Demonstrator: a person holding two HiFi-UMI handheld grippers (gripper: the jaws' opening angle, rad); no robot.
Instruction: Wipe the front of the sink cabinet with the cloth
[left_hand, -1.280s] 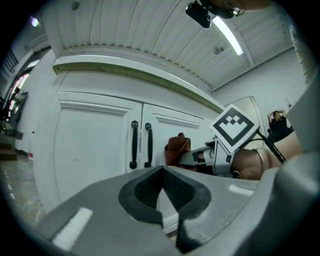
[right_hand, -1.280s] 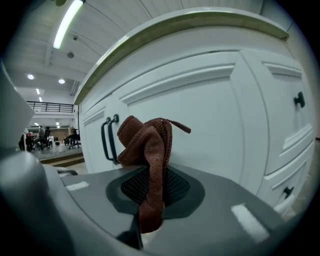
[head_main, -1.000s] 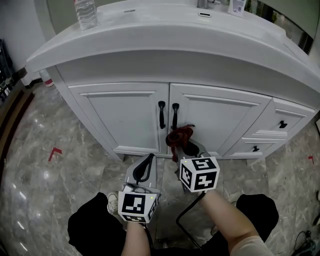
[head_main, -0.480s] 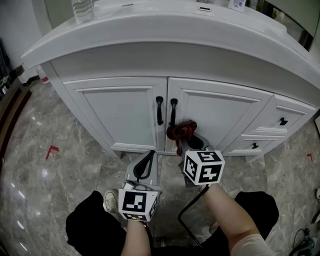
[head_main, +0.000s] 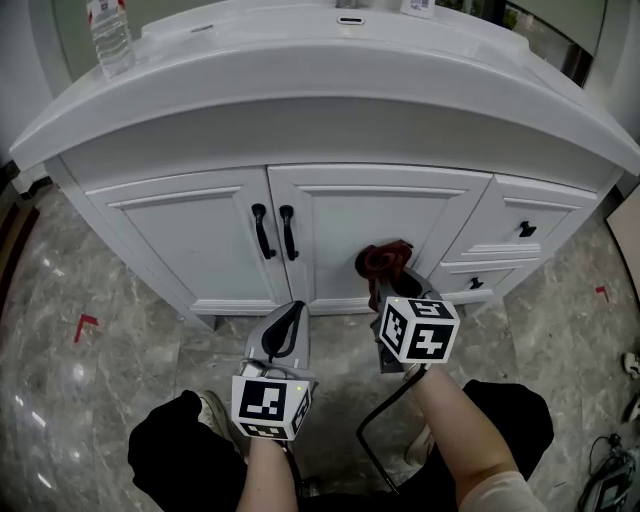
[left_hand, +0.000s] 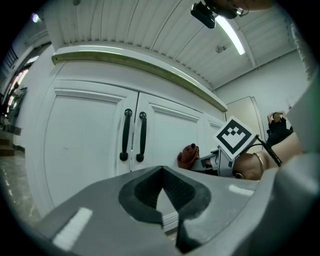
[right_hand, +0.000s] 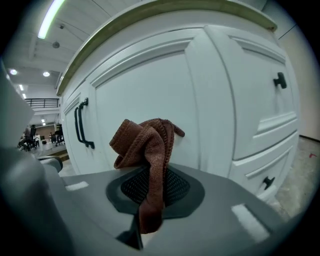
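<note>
The left gripper (head_main: 289, 322) hangs low, its fingers clenched on nothing, out of the way; the right gripper (head_main: 392, 287) has its fingers squeezed on the brown cloth (head_main: 383, 258), bunched up for rubbing the sink cabinet (head_main: 340, 225) door; the cloth seems to touch the door, but that spot is hard to see.

Two grey plastic grippers: left gripper (head_main: 292, 310), right gripper (head_main: 396, 286), with black ribbed pads (left_hand: 144, 192). White cube (head_main: 268, 405) on each, black square markers. Black cable (head_main: 365, 426) at 6 o'clock of right cube (head_main: 420, 331). Dark trousers (head_main: 170, 458); pale short sleeve (head_main: 500, 492).

Bright, even overhead light; fisheye-warped edges, perhaps slightly soft.
</note>
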